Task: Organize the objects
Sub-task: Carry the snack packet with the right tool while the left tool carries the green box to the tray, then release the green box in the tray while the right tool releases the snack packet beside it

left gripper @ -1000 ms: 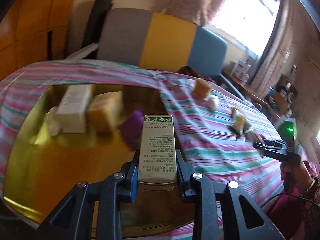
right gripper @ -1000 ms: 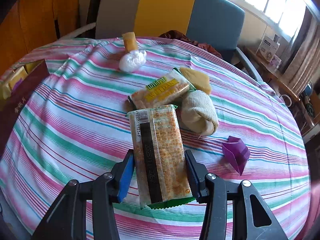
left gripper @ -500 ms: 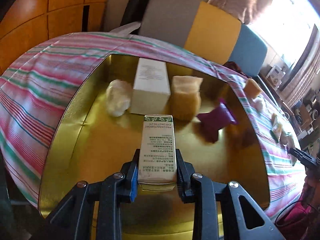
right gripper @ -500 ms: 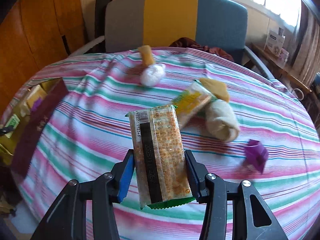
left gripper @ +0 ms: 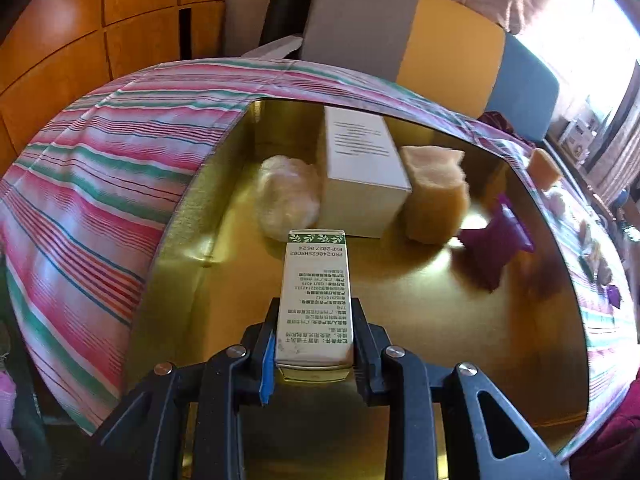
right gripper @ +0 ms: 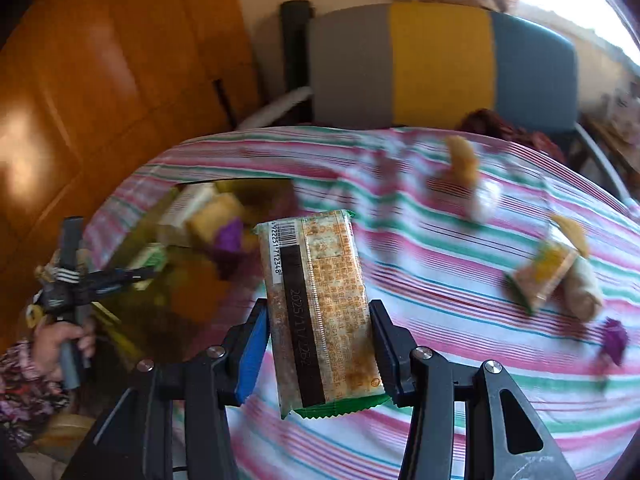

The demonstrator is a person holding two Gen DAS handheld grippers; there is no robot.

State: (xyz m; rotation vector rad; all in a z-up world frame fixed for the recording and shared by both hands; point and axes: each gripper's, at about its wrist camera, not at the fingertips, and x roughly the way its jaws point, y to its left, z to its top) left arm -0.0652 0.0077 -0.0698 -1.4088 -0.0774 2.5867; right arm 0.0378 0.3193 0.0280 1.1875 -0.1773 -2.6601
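My left gripper (left gripper: 314,344) is shut on a small white and green carton (left gripper: 316,292) and holds it over the gold tray (left gripper: 192,248). In the tray lie a white box (left gripper: 362,164), a pale wrapped lump (left gripper: 288,196), a tan sponge block (left gripper: 434,196) and a purple paper piece (left gripper: 496,236). My right gripper (right gripper: 318,340) is shut on a cracker packet (right gripper: 318,304) above the striped tablecloth (right gripper: 440,280). The tray (right gripper: 136,236) and the left gripper (right gripper: 120,276) show blurred at the left of the right wrist view.
On the cloth lie a second cracker packet (right gripper: 540,272), a beige roll (right gripper: 584,288), a purple paper piece (right gripper: 614,340), a white lump (right gripper: 484,200) and an orange block (right gripper: 462,160). A grey, yellow and blue chair (right gripper: 440,64) stands behind the table. Wooden panels (left gripper: 100,40) are at the left.
My left gripper has carried the carton left and further over the tray. My right gripper has swung left with the cracker packet, so the tray now shows in its view.
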